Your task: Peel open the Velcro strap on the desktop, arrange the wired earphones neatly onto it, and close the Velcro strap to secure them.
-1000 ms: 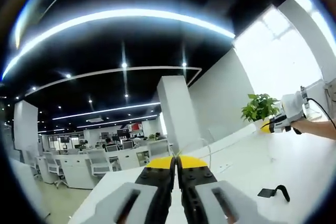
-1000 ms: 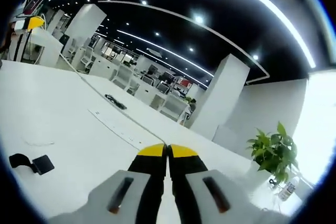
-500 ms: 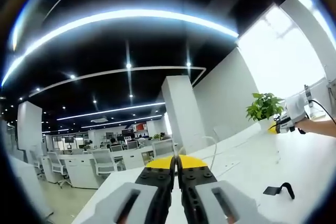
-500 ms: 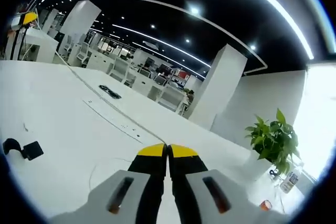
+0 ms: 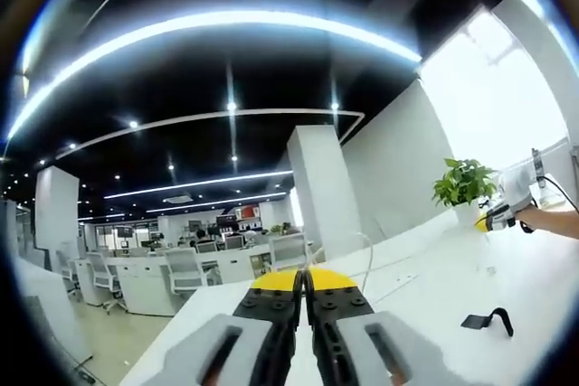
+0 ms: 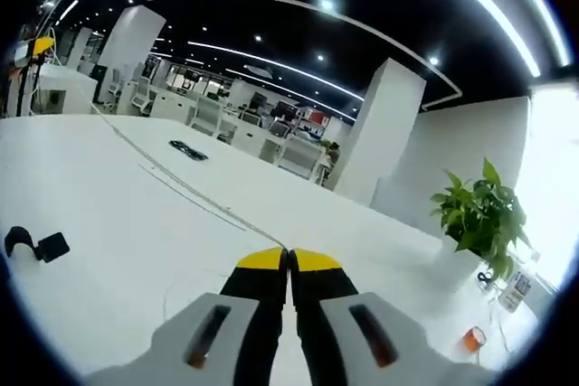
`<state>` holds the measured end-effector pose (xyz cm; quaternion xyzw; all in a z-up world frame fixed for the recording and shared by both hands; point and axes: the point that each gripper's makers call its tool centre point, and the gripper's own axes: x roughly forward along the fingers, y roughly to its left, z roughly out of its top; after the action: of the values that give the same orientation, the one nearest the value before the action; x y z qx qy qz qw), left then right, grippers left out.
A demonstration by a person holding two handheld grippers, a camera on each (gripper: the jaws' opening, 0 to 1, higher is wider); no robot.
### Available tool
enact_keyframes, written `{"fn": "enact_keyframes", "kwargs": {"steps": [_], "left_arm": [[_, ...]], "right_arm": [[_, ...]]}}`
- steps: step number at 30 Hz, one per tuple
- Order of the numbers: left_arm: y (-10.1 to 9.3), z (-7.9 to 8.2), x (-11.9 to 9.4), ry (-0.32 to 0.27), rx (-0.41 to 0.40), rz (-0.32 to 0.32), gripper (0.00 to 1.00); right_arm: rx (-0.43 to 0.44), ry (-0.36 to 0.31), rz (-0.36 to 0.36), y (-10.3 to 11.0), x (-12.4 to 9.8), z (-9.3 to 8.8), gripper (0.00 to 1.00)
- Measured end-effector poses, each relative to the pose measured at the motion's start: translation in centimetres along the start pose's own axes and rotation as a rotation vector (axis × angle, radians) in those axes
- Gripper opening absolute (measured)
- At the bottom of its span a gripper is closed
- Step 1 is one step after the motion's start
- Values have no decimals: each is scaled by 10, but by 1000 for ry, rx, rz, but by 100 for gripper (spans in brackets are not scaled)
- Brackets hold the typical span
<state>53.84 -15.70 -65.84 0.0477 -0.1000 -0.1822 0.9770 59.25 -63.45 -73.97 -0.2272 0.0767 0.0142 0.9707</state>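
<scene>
On white desktop: black Velcro strap | open-plan office

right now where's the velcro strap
The velcro strap lies on the white desk, low right in the left gripper view; in the right gripper view it sits far left.

- The black Velcro strap is lying on the white desktop, with one flat end resting on the surface and the other end curling up in a loop.
- In the right gripper view the Velcro strap is sitting far left, its flat tab beside the loop.
- A thin white earphone wire is trailing faintly across the desktop.
</scene>
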Motion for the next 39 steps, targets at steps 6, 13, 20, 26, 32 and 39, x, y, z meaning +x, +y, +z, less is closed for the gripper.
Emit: {"fn": "enact_keyframes", "kwargs": {"steps": [6,13,20,26,32,39], "left_arm": [[6,-7,-2,17,-10,9,6],[22,-5,-8,4,3,64,6],[36,-11,-9,21,6,104,6],[34,-8,-9,21,17,104,6],[30,-3,-10,7,36,98,6],[37,-3,-10,12,74,128,6]], "right_arm": [[-7,-16,-27,-8,-5,1,4],[2,-183,-78,-22,-43,58,4],[45,-261,-56,-22,-78,87,4],[-33,-241,-96,-25,-87,87,4],[-85,-174,-148,-30,-77,63,4],[-51,-116,-74,-18,-88,48,4]]}}
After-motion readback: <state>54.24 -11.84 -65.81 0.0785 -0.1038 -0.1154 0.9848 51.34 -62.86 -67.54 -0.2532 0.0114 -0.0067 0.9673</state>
